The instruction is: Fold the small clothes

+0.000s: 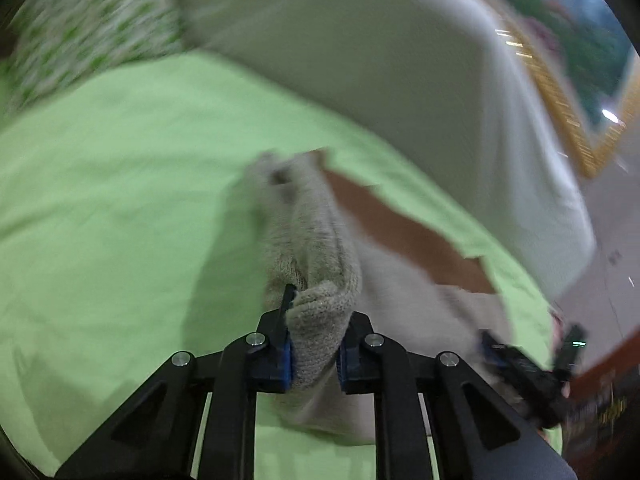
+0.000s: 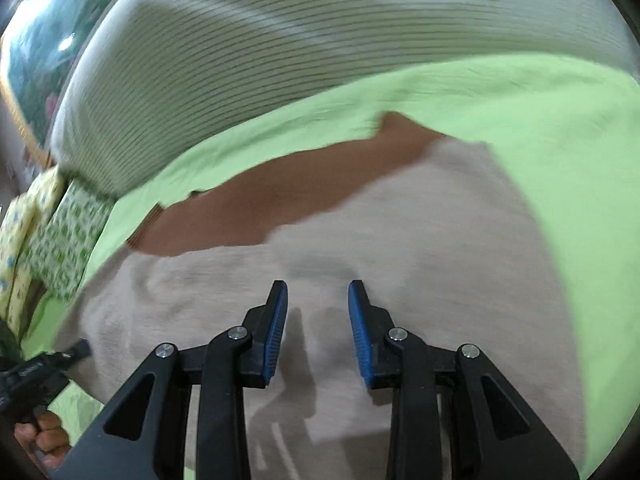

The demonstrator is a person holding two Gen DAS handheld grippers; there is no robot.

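I use the green sheet on the bed as my landmark; the beige knit garment lies spread on it, with a brown panel along its far edge, toward the striped headboard cushion that rises beyond the sheet. My left gripper is pinching a bunched fold of that garment between its blue pads; the knit fills the gap between the two fingers and runs away from them as a raised ridge over the sheet. My right gripper sits low over the flat middle of the garment with its fingers spread apart and nothing between them; its shadow falls on the cloth just under the tips; I cannot tell whether the tips touch the cloth. In the right wrist view the left gripper shows at the garment's left edge, where cloth meets green sheet, and a bare hand grips its handle. A green-patterned pillow rests at the sheet's far corner beside the cushion; both views are blurred by motion.
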